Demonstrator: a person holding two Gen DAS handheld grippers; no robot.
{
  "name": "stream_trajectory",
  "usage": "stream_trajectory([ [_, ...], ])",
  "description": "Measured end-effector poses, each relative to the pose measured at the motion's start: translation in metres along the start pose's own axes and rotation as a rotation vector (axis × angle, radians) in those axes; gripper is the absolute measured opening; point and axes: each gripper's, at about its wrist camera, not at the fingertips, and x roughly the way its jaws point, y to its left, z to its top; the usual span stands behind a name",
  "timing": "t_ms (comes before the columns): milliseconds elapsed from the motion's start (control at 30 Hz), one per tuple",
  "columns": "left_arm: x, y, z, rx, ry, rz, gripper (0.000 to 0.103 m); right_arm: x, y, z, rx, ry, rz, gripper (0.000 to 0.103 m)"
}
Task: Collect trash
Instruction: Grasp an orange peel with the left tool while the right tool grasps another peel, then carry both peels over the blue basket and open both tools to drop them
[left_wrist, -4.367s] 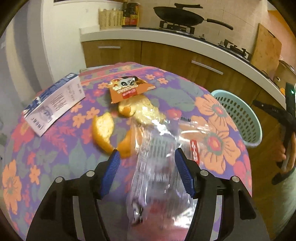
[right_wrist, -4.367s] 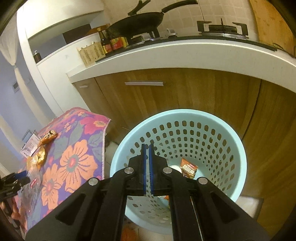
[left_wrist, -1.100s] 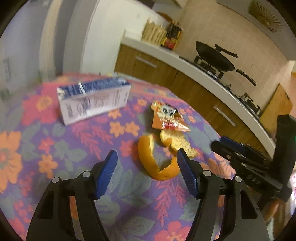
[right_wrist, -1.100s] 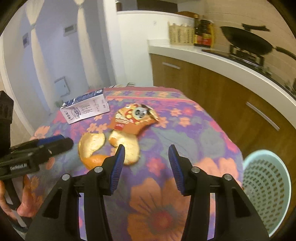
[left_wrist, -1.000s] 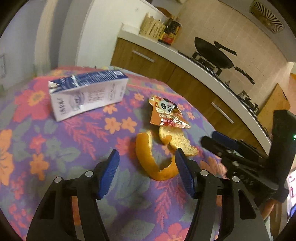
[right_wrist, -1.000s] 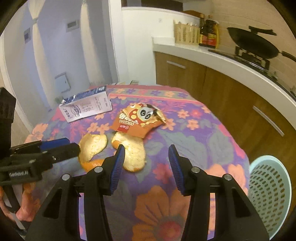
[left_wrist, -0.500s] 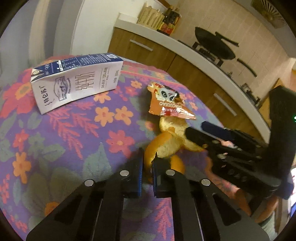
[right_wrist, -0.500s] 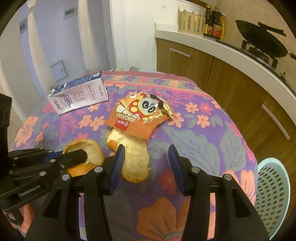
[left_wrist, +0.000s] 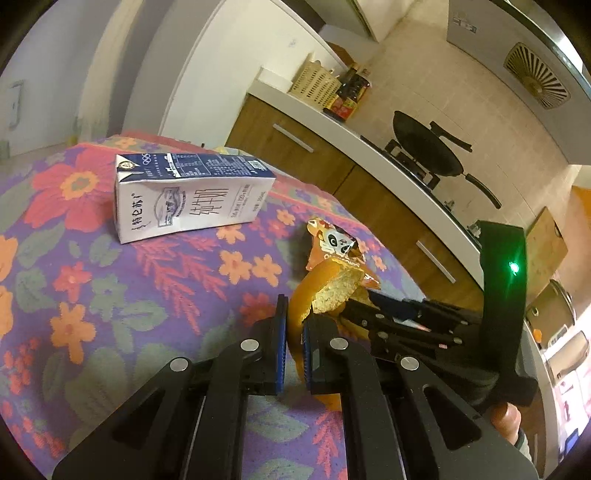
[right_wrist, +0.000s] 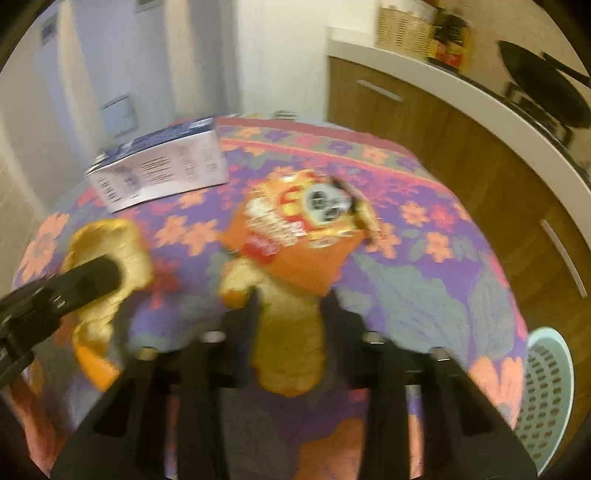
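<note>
My left gripper (left_wrist: 293, 328) is shut on a curled piece of orange peel (left_wrist: 325, 291) and holds it lifted off the flowered tablecloth (left_wrist: 110, 295). The same peel (right_wrist: 107, 254) shows at the left of the right wrist view. My right gripper (right_wrist: 290, 299) is open, its fingers on either side of a second piece of peel (right_wrist: 288, 332) lying on the cloth. An orange panda snack wrapper (right_wrist: 299, 225) lies just beyond it, also in the left wrist view (left_wrist: 332, 243). A white and blue milk carton (left_wrist: 188, 195) lies on its side at the far left.
A pale blue perforated bin (right_wrist: 546, 398) stands on the floor right of the table. Wooden cabinets and a white counter (left_wrist: 369, 140) with a black pan (left_wrist: 428, 147) run behind. The right gripper's body (left_wrist: 461, 325) is close beside my left gripper.
My left gripper has closed on the orange peel and raised it. My right gripper has moved forward and down, so its open fingers now straddle the second peel.
</note>
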Motion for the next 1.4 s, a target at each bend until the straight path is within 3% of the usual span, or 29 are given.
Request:
stream_trajectory([
  [33,0.000,0.000,0.000,-0.001,0.001,-0.003,0.005,-0.001,0.003,-0.002,-0.010,-0.003,-0.006,0.023],
  [100,-0.002,0.004,0.001,-0.004,-0.003,-0.005,0.005,-0.004,0.005,-0.004,-0.014,-0.011,0.002,0.005],
  [133,-0.003,0.005,0.001,-0.007,-0.004,-0.010,0.005,-0.008,0.004,-0.006,-0.012,-0.023,0.010,0.003],
  [267,-0.003,0.008,0.002,-0.023,-0.001,-0.027,0.005,-0.023,0.003,-0.017,0.006,-0.042,0.058,0.002],
  [633,-0.007,-0.015,-0.002,0.085,-0.021,-0.035,0.005,-0.080,-0.016,-0.055,0.073,-0.164,0.005,0.002],
  [1000,-0.012,-0.112,-0.003,0.259,-0.017,-0.169,0.005,-0.141,-0.082,-0.095,0.232,-0.286,-0.066,0.002],
  [1233,0.014,-0.178,-0.007,0.334,0.016,-0.248,0.005,-0.167,-0.130,-0.123,0.322,-0.343,-0.133,0.002],
  [1400,0.041,-0.222,-0.016,0.379,0.056,-0.294,0.005,-0.177,-0.162,-0.144,0.387,-0.335,-0.222,0.002],
])
